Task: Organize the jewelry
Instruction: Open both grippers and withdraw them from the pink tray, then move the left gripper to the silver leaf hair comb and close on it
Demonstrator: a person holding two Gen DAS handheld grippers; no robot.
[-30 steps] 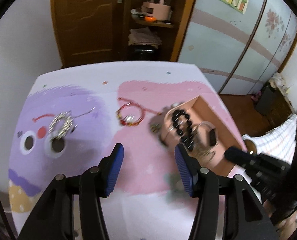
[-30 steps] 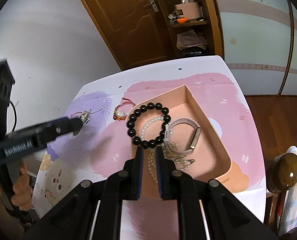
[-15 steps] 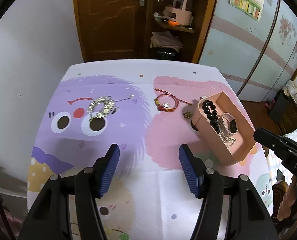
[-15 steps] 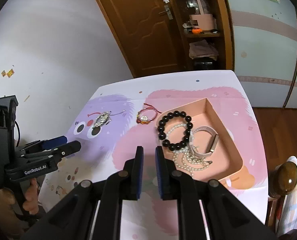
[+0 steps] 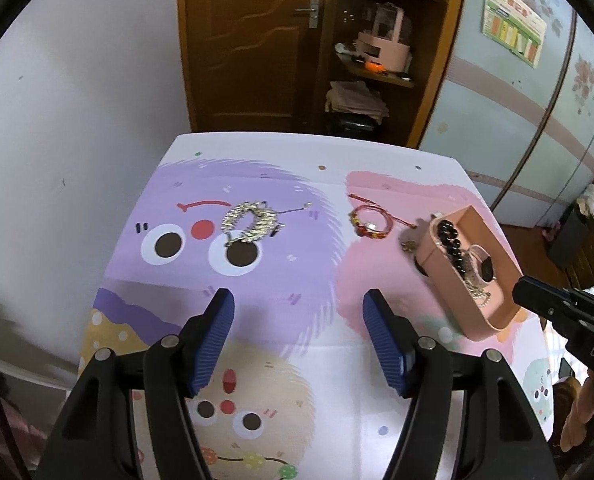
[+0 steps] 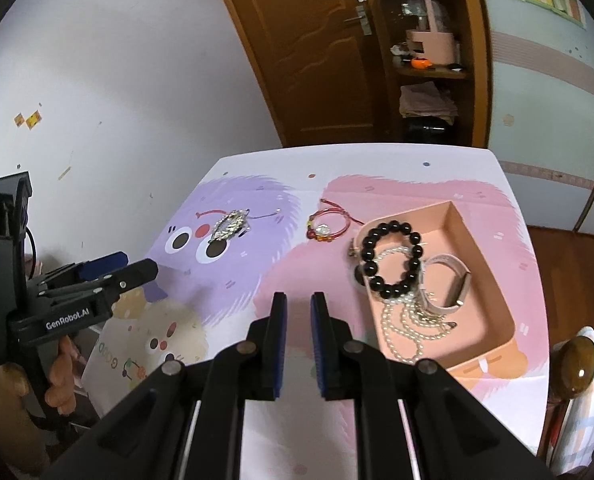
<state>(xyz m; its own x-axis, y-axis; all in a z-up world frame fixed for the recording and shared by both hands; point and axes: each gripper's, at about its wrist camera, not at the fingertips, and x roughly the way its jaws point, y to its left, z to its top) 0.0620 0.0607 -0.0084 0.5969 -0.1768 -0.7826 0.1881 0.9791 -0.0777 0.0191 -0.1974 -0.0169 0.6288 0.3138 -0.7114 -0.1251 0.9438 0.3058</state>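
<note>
The pink tray (image 6: 473, 236) stands on the right part of the worktop (image 6: 305, 280), on the pink patch of its cartoon cover. Inside the tray lie a black bead bracelet (image 6: 393, 258), a white pearl necklace (image 6: 405, 320) and a pale band (image 6: 457, 280), all tangled together near the tray's near side; the black beads rest on the tray's left wall. Just beside this wall, on the cover, sits a small dark trinket (image 5: 409, 246). A red cord bracelet (image 6: 327, 228) lies near the tray, to its left, apart from it. Further left, on the purple patch beside the printed eyes, lies a silver chain piece (image 6: 231, 226), well apart from the tray.

The left gripper (image 5: 299, 336) hovers over the near part of the worktop, its blue fingers (image 5: 213, 336) released; they have just been opening wider and nothing is between them. The right gripper (image 6: 299, 340) hangs above the worktop in front of the tray, its fingers (image 6: 279, 340) almost together with a narrow gap, grasping nothing. A person's hand (image 6: 61, 384) holds the left gripper's handle at the left edge of the right wrist view.
</note>
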